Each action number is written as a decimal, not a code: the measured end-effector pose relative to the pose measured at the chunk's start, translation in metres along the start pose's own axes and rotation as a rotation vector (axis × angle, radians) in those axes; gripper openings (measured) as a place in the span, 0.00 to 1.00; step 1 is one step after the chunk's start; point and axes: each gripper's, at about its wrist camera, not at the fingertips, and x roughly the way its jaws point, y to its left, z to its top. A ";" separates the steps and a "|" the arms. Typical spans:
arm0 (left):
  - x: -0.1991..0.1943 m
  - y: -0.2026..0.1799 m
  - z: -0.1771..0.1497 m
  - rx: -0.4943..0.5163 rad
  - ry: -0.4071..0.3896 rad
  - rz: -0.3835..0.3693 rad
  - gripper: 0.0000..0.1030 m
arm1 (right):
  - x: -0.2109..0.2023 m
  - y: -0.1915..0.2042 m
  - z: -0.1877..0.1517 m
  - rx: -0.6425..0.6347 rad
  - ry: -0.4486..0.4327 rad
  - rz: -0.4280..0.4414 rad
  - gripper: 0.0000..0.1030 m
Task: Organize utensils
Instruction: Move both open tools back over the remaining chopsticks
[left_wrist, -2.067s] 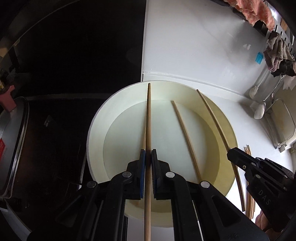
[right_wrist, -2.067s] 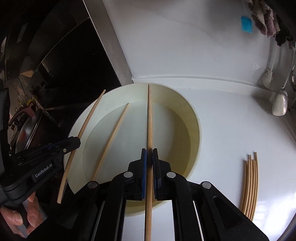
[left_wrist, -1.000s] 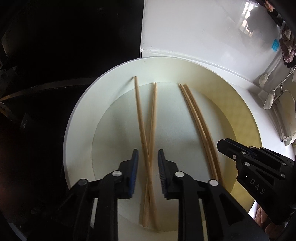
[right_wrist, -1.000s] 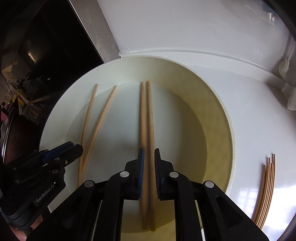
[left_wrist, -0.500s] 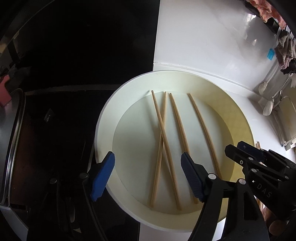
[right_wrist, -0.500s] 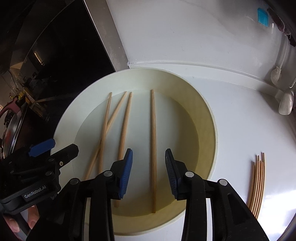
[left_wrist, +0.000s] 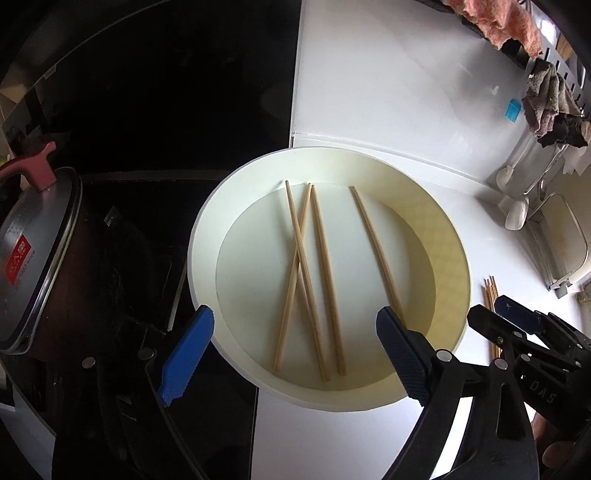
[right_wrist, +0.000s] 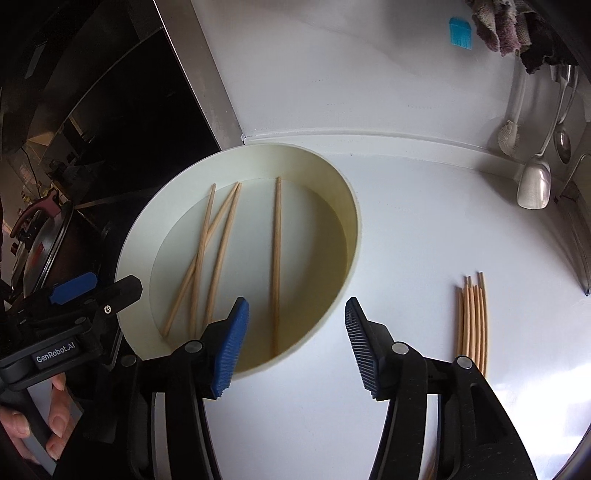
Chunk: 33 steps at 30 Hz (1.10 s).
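A round cream bowl (left_wrist: 443, 236) (right_wrist: 343, 206) sits on the white counter with several wooden chopsticks (left_wrist: 325, 273) (right_wrist: 275, 258) lying loose in it; two of them cross. My left gripper (left_wrist: 291, 354) is open and empty above the bowl's near rim. My right gripper (right_wrist: 295, 343) is open and empty above the bowl's near right edge; it also shows in the left wrist view (left_wrist: 517, 332). A bundle of several more chopsticks (right_wrist: 472, 325) (left_wrist: 491, 295) lies on the counter right of the bowl.
A dark cooktop (left_wrist: 147, 110) with a lidded pot (left_wrist: 33, 251) lies left of the bowl. Spoons and a brush (right_wrist: 535, 177) hang at the back right by a rack, with cloths (left_wrist: 550, 103) above. White counter (right_wrist: 424, 229) spreads right of the bowl.
Both grippers were shut on a chopstick each, lowered them into the bowl, opened and let go. Both have since drawn back and up with jaws wide open.
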 end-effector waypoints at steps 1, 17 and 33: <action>-0.002 -0.003 -0.001 0.000 -0.003 -0.001 0.87 | -0.003 -0.003 -0.003 -0.001 0.001 -0.003 0.51; -0.022 -0.071 -0.024 0.044 0.004 -0.038 0.87 | -0.048 -0.064 -0.029 0.060 -0.004 -0.034 0.56; -0.025 -0.149 -0.057 0.096 0.027 -0.097 0.88 | -0.080 -0.147 -0.084 0.150 -0.006 -0.111 0.58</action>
